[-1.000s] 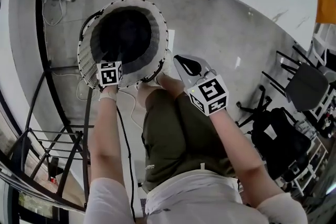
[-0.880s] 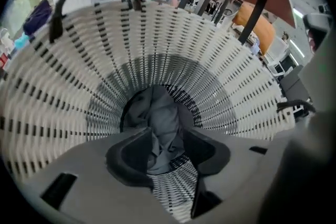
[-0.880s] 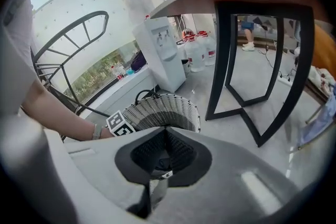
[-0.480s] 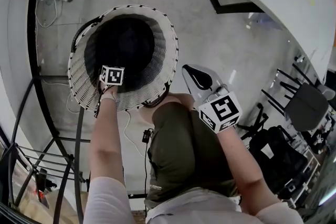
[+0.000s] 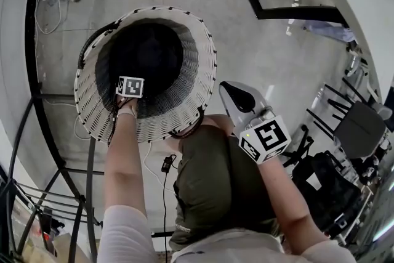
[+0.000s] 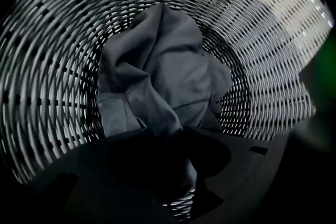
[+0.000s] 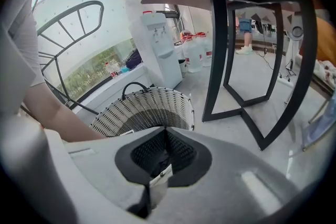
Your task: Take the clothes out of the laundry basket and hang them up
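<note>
Now L hand-held gripper (image 6: 178,149) is hanging open, jaws just been opening, w/ fold of 1 gray garment (image 6: 163,65) between them, in 1 basket (image 5: 184,101); R hand-held gripper (image 7: 163,165) is sitting closed.

- No word, number or brand name can be read anywhere.
- The left marker cube (image 5: 130,87) carries a black-and-white square pattern, a code of blocks and not letters.
- The right marker cube (image 5: 266,138) carries the same kind of block pattern on its faces.
- A line of pale print (image 5: 180,228) sits near the hem of the green shirt (image 5: 215,182), too small to read.
</note>
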Demonstrator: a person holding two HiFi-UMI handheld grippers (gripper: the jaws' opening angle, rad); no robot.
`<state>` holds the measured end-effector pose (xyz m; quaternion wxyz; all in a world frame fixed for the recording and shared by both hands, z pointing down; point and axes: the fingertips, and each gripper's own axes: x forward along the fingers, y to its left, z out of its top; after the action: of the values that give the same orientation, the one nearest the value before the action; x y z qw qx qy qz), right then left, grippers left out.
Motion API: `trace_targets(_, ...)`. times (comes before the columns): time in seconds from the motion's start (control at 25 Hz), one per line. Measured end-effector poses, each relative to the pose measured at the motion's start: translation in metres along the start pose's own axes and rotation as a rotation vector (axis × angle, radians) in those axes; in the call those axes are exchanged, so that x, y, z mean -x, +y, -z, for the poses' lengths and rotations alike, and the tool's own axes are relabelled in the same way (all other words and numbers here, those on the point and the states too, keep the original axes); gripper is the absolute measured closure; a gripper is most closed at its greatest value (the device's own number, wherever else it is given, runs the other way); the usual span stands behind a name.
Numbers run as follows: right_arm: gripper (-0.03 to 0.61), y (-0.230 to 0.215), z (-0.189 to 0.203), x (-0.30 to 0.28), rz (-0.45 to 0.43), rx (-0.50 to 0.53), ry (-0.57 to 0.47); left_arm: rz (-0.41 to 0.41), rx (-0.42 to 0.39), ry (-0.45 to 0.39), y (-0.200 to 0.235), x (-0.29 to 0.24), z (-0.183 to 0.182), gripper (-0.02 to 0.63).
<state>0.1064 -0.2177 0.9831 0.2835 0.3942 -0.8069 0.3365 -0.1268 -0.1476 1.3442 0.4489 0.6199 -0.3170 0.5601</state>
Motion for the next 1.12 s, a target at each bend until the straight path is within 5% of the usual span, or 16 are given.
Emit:
trace_targets(0.24,0.571,-0.005,-0.002,-0.007,0.000,-0.030,-0.010,-0.086,-0.124,0.121,0.006,-0.016,0.011,0.601)
trace_targets(0.48,0.571,-0.002,-0.010,0.007,0.006,-0.046,-0.008,-0.079,-0.154,0.159,-0.002,0.008,0.017,0.604)
trace_targets(0.84,0.572,0.019,-0.040,0.066,0.022,-0.108,0.005,-0.086,-0.115,0.077,-0.027,0.108,0.007,0.604)
trace_targets(1.12,0.571,0.052,-0.064,0.125,0.023,-0.124,-0.005,-0.129,-0.167,-0.010,-0.037,0.199,0.020,0.604)
